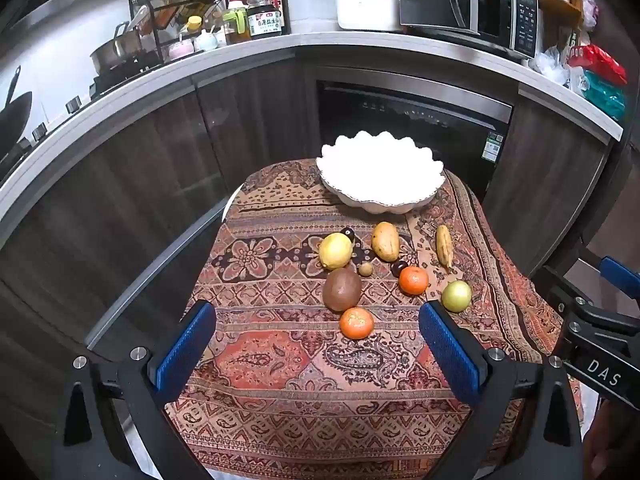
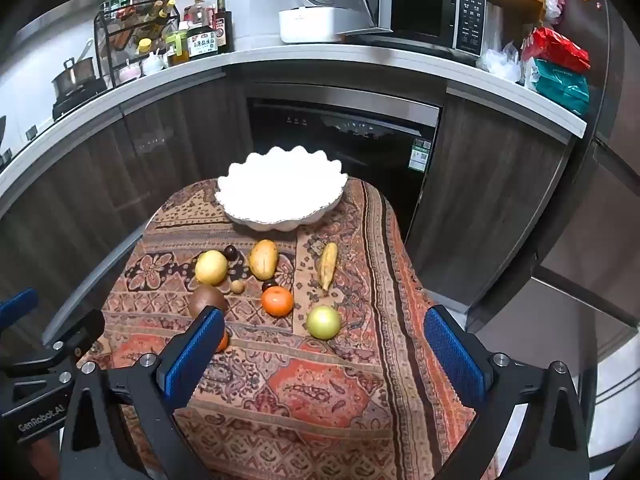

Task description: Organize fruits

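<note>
Now, from the left wrist view, the risk is plain — these are round fruits on a patterned red woven cloth (image 1: 280,360) over a small tabletop, and a clumsy nudge could roll the near orange mandarin (image 1: 356,323) or the brown round kiwi-like fruit (image 1: 342,289) off the edge. The left hand-held gripper (image 1: 316,348) hangs above the cloth, tilted steeply downward, jaws spread wide, nothing between them. The white scalloped ceramic bowl (image 1: 380,196) sits empty at the far end.

Over to the right wrist view — the right hand-held gripper (image 2: 324,352) is likewise wide open and empty, angled down, with the pale green round fruit (image 2: 323,322) just ahead. A pinch off-centre could squirt it sideways into the second orange mandarin (image 2: 277,301).
</note>
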